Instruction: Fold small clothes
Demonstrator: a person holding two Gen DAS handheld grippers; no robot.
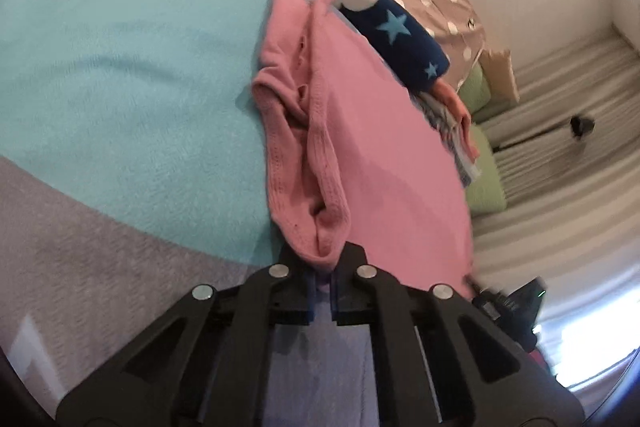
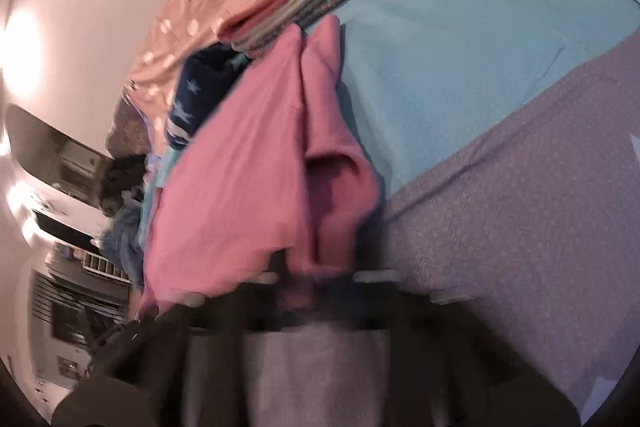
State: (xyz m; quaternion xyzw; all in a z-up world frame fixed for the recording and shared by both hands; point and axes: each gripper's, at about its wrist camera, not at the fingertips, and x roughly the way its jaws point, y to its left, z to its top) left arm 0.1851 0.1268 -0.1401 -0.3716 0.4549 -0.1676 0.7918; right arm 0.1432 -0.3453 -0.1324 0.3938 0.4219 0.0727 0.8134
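Both grippers pinch the pink garment over the bed.
We hold the pink garment clamped in left gripper and right gripper; it hangs ahead of both, above the blanket.

The left gripper is matte black plastic, its two fingers built from angular linkage arms with triangular cut-outs. Four round silver pivot screws sit in a shallow arc across the linkage, and thin blue pads line the inner faces of the fingers. The right gripper shows the same dark body and pale round screws, heavily smeared by motion blur.
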